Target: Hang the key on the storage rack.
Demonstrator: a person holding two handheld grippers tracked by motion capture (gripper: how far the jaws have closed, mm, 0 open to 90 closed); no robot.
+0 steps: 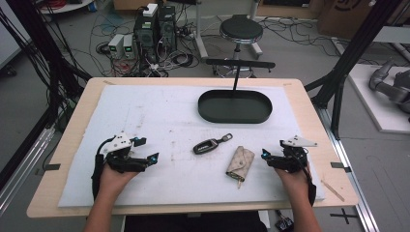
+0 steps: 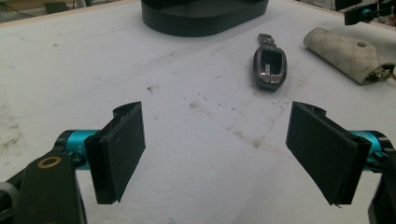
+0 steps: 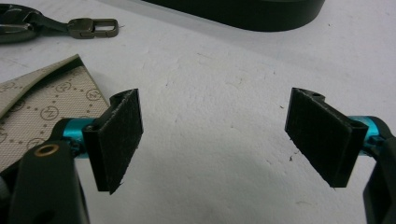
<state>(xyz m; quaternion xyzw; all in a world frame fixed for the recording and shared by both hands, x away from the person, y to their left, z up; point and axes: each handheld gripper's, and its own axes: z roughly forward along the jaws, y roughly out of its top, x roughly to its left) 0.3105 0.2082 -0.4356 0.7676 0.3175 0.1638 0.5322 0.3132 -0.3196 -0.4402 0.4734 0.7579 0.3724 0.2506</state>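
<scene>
We note left gripper (image 2: pixel 215 154) jaws spread, empty | right gripper (image 3: pixel 215 142) jaws spread, empty, just beside beige key pouch (image 1: pixel 240 163) | car key fob (image 1: pixel 207 145) lies between pouch and black oval tray (image 1: pixel 235 107) | right gripper view resolves pouch monogram, fob clasp (image 3: pixel 92 27) | white mat (image 1: pixel 159 121) stained, on wooden table (image 1: pixel 72 140) | high view adds stool (image 1: pixel 241 30), floor cables beyond tray.

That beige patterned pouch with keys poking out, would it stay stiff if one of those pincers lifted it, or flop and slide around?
The beige monogram-patterned key pouch looks like soft leather or coated fabric lying flat, so it would probably bend rather than stay stiff. Its flat shape suggests it won't roll. The metal keys sticking out of one end would likely dangle and make that end sag.
</scene>
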